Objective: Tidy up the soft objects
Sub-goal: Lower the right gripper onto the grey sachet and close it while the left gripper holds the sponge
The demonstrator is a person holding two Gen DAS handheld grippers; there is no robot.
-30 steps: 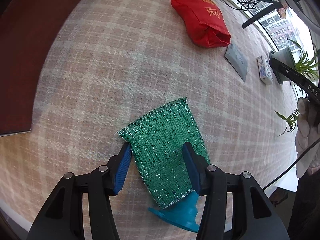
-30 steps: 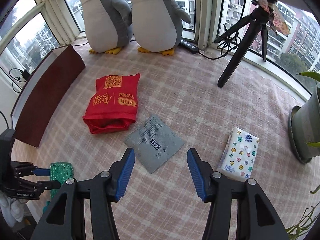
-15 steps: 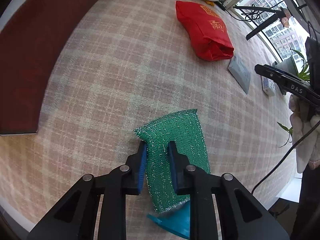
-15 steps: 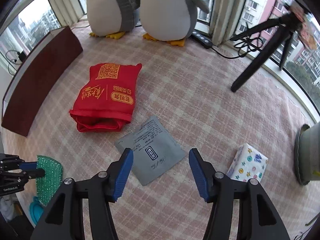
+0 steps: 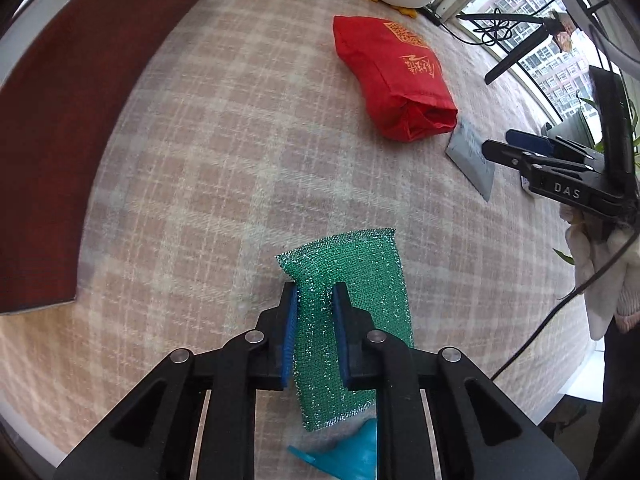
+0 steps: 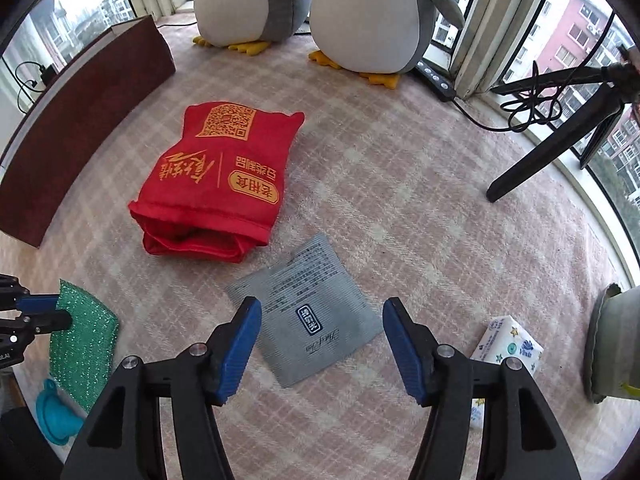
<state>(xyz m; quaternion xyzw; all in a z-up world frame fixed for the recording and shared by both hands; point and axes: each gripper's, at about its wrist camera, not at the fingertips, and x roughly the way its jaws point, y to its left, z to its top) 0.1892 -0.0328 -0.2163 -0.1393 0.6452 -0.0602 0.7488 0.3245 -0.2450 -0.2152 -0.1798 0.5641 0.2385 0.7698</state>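
My left gripper (image 5: 314,300) is shut on a sparkly green scouring sponge (image 5: 360,280), pinching its near left edge above the checked cloth; the sponge also shows in the right wrist view (image 6: 82,344). My right gripper (image 6: 322,316) is open and empty, hovering over a flat grey sachet (image 6: 308,308). A red cloth bag (image 6: 216,180) with gold print lies beyond the sachet, its open mouth facing me; it also shows in the left wrist view (image 5: 396,76). A small tissue pack (image 6: 508,344) lies right of my right gripper.
A dark red box (image 5: 60,128) stands along the left edge. Two plush penguins (image 6: 360,12) sit at the back by the window. A black tripod (image 6: 560,120) and a plant pot (image 6: 616,344) are at the right. A teal funnel (image 5: 344,456) lies under the sponge's near end.
My left gripper has closed on the green sponge and lifted it slightly. My right gripper has moved down and forward, closer to the grey sachet, still open.
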